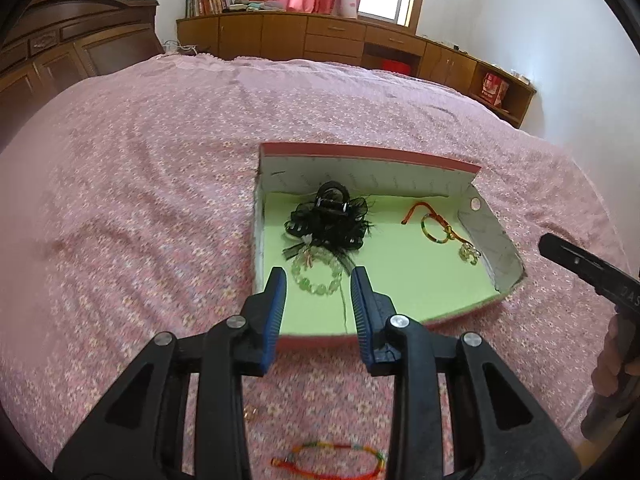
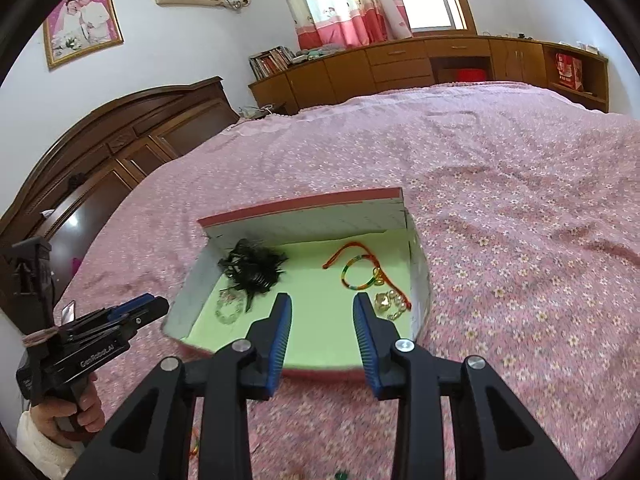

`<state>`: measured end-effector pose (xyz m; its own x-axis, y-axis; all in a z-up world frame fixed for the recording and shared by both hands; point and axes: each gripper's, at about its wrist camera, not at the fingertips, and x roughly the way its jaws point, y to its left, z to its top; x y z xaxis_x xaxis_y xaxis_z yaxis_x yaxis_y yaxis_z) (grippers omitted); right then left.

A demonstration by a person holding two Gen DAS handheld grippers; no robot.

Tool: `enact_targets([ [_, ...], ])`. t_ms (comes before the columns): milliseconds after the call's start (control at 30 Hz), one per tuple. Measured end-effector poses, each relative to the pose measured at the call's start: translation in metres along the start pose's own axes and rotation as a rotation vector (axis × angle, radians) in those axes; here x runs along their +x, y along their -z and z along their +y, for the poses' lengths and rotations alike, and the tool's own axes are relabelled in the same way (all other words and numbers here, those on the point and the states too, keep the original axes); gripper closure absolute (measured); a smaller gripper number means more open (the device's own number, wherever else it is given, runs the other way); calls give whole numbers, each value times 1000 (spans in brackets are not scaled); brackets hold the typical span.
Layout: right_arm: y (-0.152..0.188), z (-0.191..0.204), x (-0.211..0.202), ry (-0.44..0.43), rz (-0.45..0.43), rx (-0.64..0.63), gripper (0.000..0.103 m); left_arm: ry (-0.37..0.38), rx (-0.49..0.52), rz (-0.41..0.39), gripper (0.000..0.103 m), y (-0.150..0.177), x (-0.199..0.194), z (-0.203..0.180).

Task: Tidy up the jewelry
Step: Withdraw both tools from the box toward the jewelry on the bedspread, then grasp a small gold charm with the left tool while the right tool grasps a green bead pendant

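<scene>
Inside the cardboard box [image 1: 372, 156] (green-lined) lie a beaded bracelet [image 1: 316, 276] and frilly black clip [image 1: 328, 216]; both grippers gape, empty.

In the box [image 1: 492, 236] (on the bed [image 1: 140, 184]): hair clip [image 1: 328, 216] left, bracelet [image 1: 436, 230] right.

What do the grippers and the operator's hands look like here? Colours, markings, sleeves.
Both are black plastic pistol-grip units with silver pivot bolts and ribbed blue pads. The left gripper shows white "GenRobot.AI" lettering on its body in the right wrist view, with twine wrapped behind it. The left hand wears a fluffy white sleeve. The right gripper matches.
</scene>
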<state>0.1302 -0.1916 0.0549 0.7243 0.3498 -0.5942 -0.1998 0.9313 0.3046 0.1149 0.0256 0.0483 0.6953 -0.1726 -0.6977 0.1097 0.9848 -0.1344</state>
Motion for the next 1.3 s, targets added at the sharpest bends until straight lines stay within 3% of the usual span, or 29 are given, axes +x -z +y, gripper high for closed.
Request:
enact_targets([
  [567, 49, -5, -36, 25, 57, 24, 68, -23, -37, 42, 75, 46, -30, 23],
  [900, 85, -14, -17, 36, 155, 79, 68, -24, -44, 87, 74, 65, -22, 26],
  [1300, 113, -8, 7, 69, 239, 36, 72, -38, -51, 145, 75, 85, -3, 32],
])
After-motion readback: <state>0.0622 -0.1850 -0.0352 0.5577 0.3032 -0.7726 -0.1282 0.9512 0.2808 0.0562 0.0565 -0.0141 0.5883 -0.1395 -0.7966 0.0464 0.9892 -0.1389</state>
